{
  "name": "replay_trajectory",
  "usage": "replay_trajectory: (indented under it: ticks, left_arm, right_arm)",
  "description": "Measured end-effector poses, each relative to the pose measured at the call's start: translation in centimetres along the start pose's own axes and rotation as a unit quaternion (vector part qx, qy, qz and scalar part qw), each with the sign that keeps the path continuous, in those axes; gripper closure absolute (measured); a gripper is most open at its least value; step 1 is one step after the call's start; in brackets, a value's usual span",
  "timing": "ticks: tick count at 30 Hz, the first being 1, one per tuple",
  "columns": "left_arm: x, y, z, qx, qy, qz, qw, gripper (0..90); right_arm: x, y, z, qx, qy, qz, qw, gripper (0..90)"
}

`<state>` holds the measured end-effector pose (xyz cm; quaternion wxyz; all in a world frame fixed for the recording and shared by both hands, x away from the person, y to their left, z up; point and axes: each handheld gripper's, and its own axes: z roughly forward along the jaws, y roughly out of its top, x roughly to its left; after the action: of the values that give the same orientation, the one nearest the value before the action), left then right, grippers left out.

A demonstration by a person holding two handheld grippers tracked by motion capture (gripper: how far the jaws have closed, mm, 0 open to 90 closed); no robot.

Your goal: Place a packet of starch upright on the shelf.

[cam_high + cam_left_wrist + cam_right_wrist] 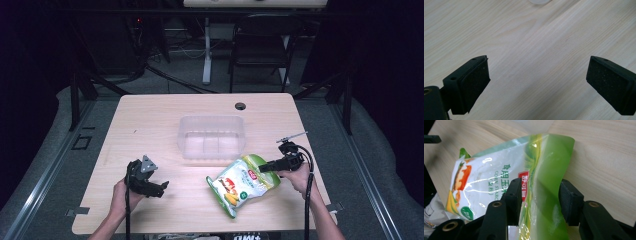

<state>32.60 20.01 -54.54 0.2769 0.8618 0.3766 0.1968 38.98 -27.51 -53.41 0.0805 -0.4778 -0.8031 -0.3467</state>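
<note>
I have the green-and-white snack bag (243,184) lying on the near right part of the table (150,120), just in front of the clear plastic bin (212,136). My right hand-held gripper (265,166) pinches its green top edge, one jaw on each face of the pouch, and in the right gripper view (541,202) the film buckles between the pads. I judge the grasp made and the lift and transfer not yet begun (the bin looks empty, so it seems the likely destination). My left hand-held gripper (161,186) hangs over bare wood at the near left, jaws spread wide with nothing between them. On the bag (499,180) I read "CORN STAR..." beside Chinese characters and a small red label; the rest is too creased to make out.
</note>
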Motion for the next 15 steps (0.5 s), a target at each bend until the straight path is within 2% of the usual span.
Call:
replay_trajectory:
  ticks: [3, 4, 5, 6, 7, 8, 10, 11, 12, 14, 15]
  left_arm:
    - [0.0, 0.0, 0.0, 0.002, 0.000, 0.000, 1.0000, 4.4]
    - [0.0, 0.0, 0.1, 0.002, 0.000, 0.000, 1.0000, 4.4]
    - [0.0, 0.0, 0.0, 0.002, -0.001, 0.000, 1.0000, 4.4]
    - [0.0, 0.0, 0.0, 0.002, -0.001, 0.000, 1.0000, 4.4]
    - [0.0, 0.0, 0.0, 0.002, -0.001, 0.000, 1.0000, 4.4]
    - [0.0, 0.0, 0.0, 0.002, 0.000, 0.000, 1.0000, 4.5]
    - [0.1, 0.0, 0.0, 0.001, 0.000, 0.002, 1.0000, 4.5]
    - [0.1, 0.0, 0.0, 0.002, -0.002, 0.001, 1.0000, 4.4]
    - [0.1, 0.0, 0.0, 0.001, -0.002, 0.002, 1.0000, 4.5]
    - [0.0, 0.0, 0.0, 0.002, 0.000, 0.001, 1.0000, 4.5]
    - [0.0, 0.0, 0.0, 0.001, -0.001, 0.000, 1.0000, 4.5]
  right_arm:
    - [0.0, 0.0, 0.8, 0.031, -0.020, -0.001, 0.9993, 52.6]
    - [0.0, 0.0, 0.8, 0.031, -0.020, -0.001, 0.9993, 52.6]
    - [-0.1, 0.0, 1.3, 0.047, -0.030, 0.006, 0.9984, 50.0]
    - [-0.1, 0.0, 1.3, 0.047, -0.030, 0.006, 0.9984, 50.0]
    - [-0.5, 0.0, 1.5, 0.064, -0.031, -0.006, 0.9974, 46.8]
    - [-0.4, -0.2, 1.8, 0.052, -0.035, 0.020, 0.9978, 46.1]
    - [-0.5, -0.2, 1.9, 0.051, -0.034, 0.019, 0.9979, 44.6]
    - [-0.7, -0.3, 2.0, 0.046, -0.020, 0.029, 0.9983, 42.9]
    - [-0.8, -0.3, 2.0, 0.052, -0.013, 0.028, 0.9982, 41.8]
    - [-0.7, -0.3, 2.1, 0.048, -0.017, 0.036, 0.9981, 42.0]
    - [-0.8, -0.3, 2.1, 0.052, -0.011, 0.030, 0.9981, 43.9]
